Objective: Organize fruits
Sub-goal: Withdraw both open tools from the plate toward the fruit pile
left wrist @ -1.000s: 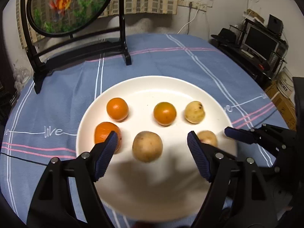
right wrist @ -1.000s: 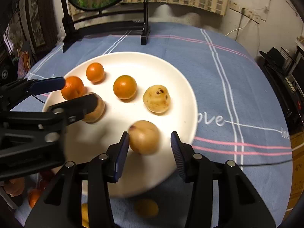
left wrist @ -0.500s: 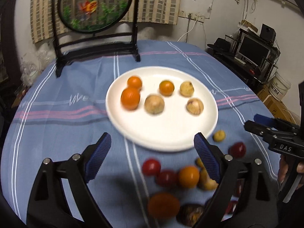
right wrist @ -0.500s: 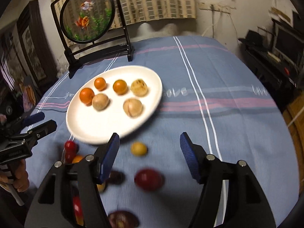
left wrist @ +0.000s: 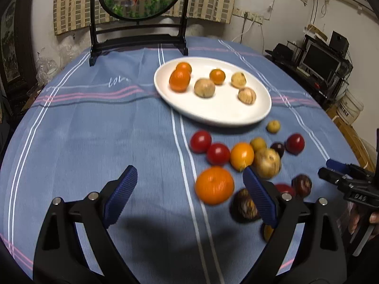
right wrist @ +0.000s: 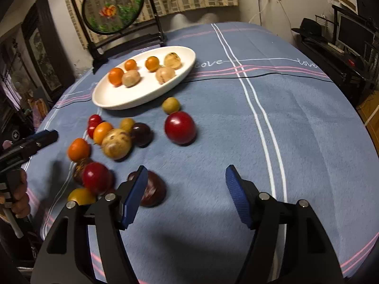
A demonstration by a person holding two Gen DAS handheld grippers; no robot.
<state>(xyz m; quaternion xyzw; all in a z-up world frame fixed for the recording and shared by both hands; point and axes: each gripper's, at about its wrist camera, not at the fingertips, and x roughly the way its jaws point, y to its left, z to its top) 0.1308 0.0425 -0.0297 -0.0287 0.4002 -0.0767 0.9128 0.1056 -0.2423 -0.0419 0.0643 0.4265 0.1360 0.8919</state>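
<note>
A white plate [left wrist: 220, 113] [right wrist: 142, 92] on the blue cloth holds several fruits: oranges [left wrist: 179, 80] and tan round fruits [left wrist: 204, 88]. In front of it lies a loose pile: red tomatoes [left wrist: 200, 141], a large orange [left wrist: 214, 185], a tan fruit [left wrist: 267, 162], dark purple fruits [left wrist: 244, 206]. A big red fruit [right wrist: 180, 127] lies apart. My left gripper [left wrist: 189, 189] is open and empty above the cloth, just left of the large orange. My right gripper [right wrist: 186, 189] is open and empty, near a dark purple fruit [right wrist: 151, 190].
A round painted screen on a black stand [left wrist: 139, 11] stands at the table's far edge behind the plate. A black cable [right wrist: 260, 74] crosses the cloth. Shelves with a monitor [left wrist: 319, 59] stand right of the table.
Both grippers have pulled back and up from the plate toward the near side of the table; the loose pile of fruits has come into view. Both stay open.
</note>
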